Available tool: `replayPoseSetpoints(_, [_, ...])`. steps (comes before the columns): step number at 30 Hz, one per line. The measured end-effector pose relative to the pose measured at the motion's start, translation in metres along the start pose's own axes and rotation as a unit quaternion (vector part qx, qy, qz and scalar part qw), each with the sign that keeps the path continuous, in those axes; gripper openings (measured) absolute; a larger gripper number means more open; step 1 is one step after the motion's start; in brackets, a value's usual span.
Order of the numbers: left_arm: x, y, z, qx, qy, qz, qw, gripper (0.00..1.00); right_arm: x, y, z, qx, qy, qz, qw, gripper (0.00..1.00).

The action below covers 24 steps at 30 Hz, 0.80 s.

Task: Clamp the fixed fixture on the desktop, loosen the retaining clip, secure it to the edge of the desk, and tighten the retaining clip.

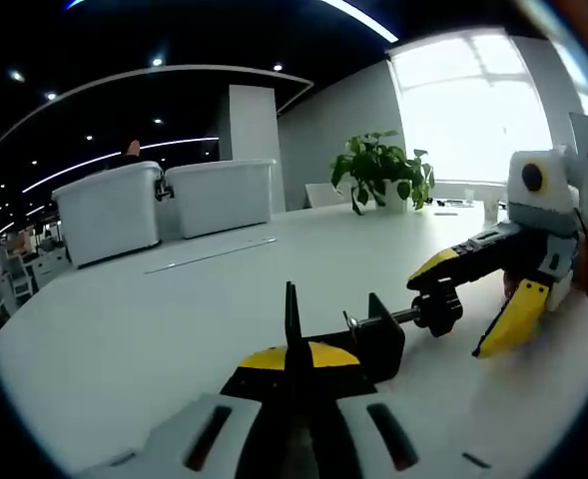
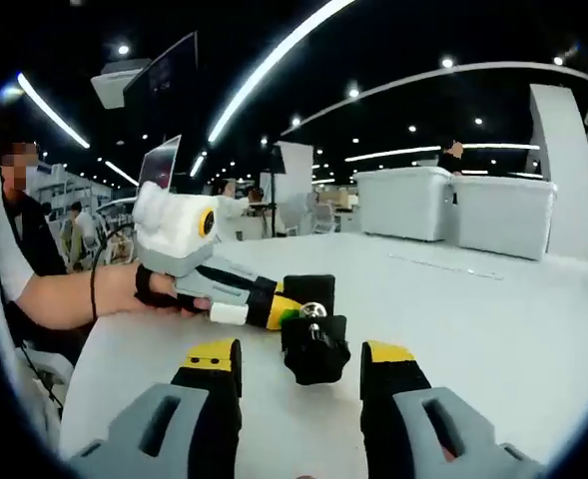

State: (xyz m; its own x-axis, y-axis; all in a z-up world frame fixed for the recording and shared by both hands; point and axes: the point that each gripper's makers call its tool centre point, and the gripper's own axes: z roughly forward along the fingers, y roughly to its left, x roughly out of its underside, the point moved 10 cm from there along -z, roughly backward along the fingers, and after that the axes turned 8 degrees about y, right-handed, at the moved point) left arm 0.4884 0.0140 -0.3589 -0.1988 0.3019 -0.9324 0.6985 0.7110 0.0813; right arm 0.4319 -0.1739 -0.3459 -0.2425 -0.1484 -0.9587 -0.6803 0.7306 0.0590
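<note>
A black clamp fixture [image 1: 373, 339] rests on the white desk [image 1: 154, 329], and my left gripper [image 1: 294, 361] is shut on its flat upright end. Its screw rod runs right to a black knob [image 1: 439, 307]. My right gripper [image 1: 451, 311] comes in from the right, open, one yellow-tipped finger on each side of the knob. In the right gripper view the knob [image 2: 313, 351] sits between my right gripper's [image 2: 301, 354] spread jaws without visible contact. Behind it the left gripper [image 2: 282, 309], held by a person's hand [image 2: 154, 289], grips the clamp's black body [image 2: 308, 289].
Two white lidded bins [image 1: 164, 205] stand at the desk's far side, with a potted plant [image 1: 378, 170] by the bright window. A person [image 2: 19, 249] sits at the desk's left edge, a laptop [image 2: 159, 165] behind. Open desk surface [image 2: 493, 319] stretches to the right.
</note>
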Motion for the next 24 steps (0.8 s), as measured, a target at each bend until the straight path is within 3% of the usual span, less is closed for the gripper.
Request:
replayPoseSetpoints(4, [0.000,0.000,0.000,0.000,0.000,0.000,1.0000,0.05,-0.004,-0.010,-0.001,-0.024,-0.013,0.101,0.9945,0.36])
replayPoseSetpoints(7, [0.000,0.000,0.000,0.000,0.000,0.000,1.0000,0.05,-0.003,-0.013,0.001,-0.037,-0.004,0.141,0.9893,0.34])
replayPoseSetpoints(13, [0.000,0.001,0.000,0.000,0.000,0.000,1.0000,0.05,-0.003,-0.017,0.009,-0.028,0.016,0.141,0.9895,0.27])
replayPoseSetpoints(18, [0.000,0.001,0.001,0.001,0.000,0.000,1.0000,0.05,-0.003,-0.010,0.008,-0.037,0.014,0.137,0.9897,0.22])
replayPoseSetpoints(21, [0.000,0.001,0.001,0.000,0.000,-0.001,1.0000,0.05,-0.002,-0.008,0.007,-0.031,0.009,0.113,0.9930,0.22])
replayPoseSetpoints(24, [0.000,0.001,0.001,0.000,0.000,-0.001,1.0000,0.05,-0.003,-0.005,0.006,-0.017,0.001,0.059,0.9981,0.21])
